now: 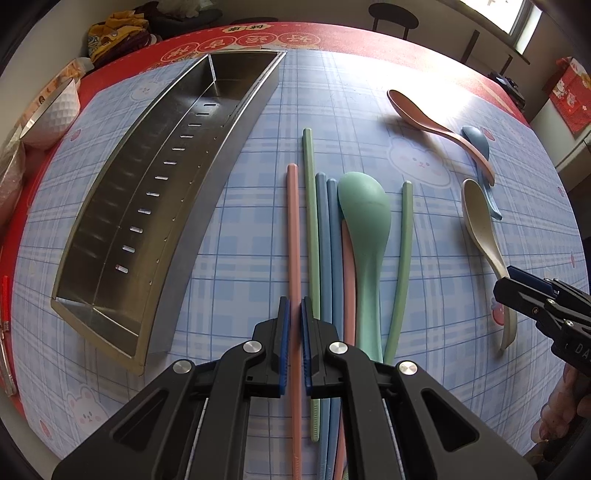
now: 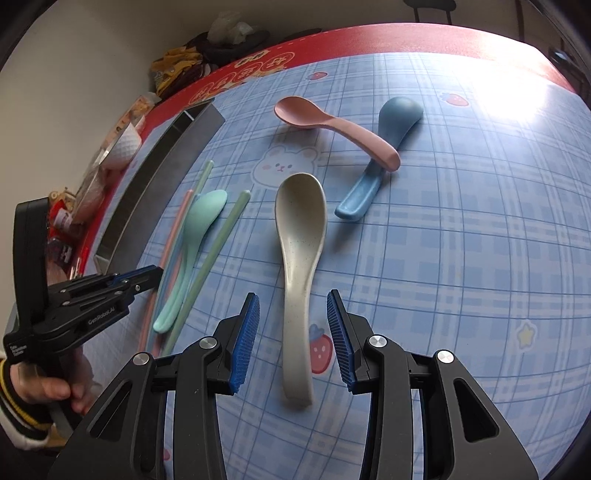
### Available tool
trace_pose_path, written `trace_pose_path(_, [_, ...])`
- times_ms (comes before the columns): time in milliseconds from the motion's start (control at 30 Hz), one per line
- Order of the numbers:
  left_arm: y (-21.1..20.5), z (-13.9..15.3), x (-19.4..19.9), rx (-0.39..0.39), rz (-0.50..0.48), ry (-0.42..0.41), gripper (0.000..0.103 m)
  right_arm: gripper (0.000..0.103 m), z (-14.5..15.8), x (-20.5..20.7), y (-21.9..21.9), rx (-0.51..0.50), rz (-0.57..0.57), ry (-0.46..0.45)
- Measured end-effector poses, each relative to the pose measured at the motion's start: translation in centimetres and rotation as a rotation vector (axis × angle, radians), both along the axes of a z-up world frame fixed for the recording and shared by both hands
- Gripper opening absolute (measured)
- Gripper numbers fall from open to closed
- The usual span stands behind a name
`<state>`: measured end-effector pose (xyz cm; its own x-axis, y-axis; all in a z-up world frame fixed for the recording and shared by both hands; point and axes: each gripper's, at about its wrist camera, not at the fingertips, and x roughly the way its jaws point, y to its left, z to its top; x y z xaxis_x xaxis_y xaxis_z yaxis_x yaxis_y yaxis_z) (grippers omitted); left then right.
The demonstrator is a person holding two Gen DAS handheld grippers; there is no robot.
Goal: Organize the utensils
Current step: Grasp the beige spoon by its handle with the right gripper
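Observation:
My left gripper (image 1: 294, 306) is shut on a pink chopstick (image 1: 293, 229) that lies in a row with green (image 1: 310, 206) and blue chopsticks (image 1: 327, 240) and a green spoon (image 1: 364, 221). Left of the row is a long steel tray (image 1: 221, 177) with nothing in it. My right gripper (image 2: 292, 295) stands open, its pads on either side of the beige spoon's (image 2: 301, 236) handle without touching it. Farther off, a pink spoon (image 2: 332, 125) rests across a blue spoon (image 2: 395, 122).
A blue plaid mat (image 2: 461, 258) covers the red table. A white bowl (image 1: 55, 114) and packets crowd the left edge beyond the tray. Clothes are piled at the far corner (image 1: 118, 33). A chair (image 1: 393, 16) stands behind the table.

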<state>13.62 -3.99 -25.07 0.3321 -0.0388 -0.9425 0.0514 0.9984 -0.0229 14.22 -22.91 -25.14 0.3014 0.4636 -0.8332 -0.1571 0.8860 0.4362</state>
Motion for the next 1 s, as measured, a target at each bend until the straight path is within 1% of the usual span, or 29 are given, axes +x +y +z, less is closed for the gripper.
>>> trace_pose_path(100, [0.2, 0.0, -0.1, -0.006, -0.002, -0.005, 0.007, 0.026, -0.3, 0.2, 0.0, 0.027, -0.018, 0.016])
trace_pose_path(167, [0.3, 0.1, -0.2, -0.010, -0.004, -0.008, 0.007, 0.016, -0.5, 0.3, 0.2, 0.044, -0.020, 0.030])
trace_pose_path(267, [0.7, 0.1, -0.3, -0.026, 0.002, -0.009, 0.007, 0.007, -0.3, 0.1, 0.6, 0.045, -0.011, 0.023])
trace_pose_path(400, [0.9, 0.1, -0.4, -0.038, 0.004, -0.010, 0.007, 0.006, -0.1, -0.1, 1.0, 0.031, 0.003, 0.008])
trace_pose_path(533, [1.0, 0.1, -0.5, -0.032, 0.001, -0.012, 0.007, 0.006, -0.2, -0.3, 0.9, 0.035, -0.003, 0.011])
trace_pose_path(833, [0.6, 0.2, -0.6, -0.025, -0.003, -0.016, 0.007, 0.006, -0.6, -0.9, 0.0, 0.078, -0.030, -0.006])
trace_pose_path(933, [0.7, 0.2, -0.5, -0.026, -0.021, -0.020, 0.007, 0.006, -0.5, -1.1, 0.1, 0.072, -0.049, -0.006])
trace_pose_path(1000, [0.7, 0.2, -0.5, -0.027, -0.049, -0.017, 0.007, 0.007, -0.4, -1.1, 0.3, 0.056, -0.067, -0.013])
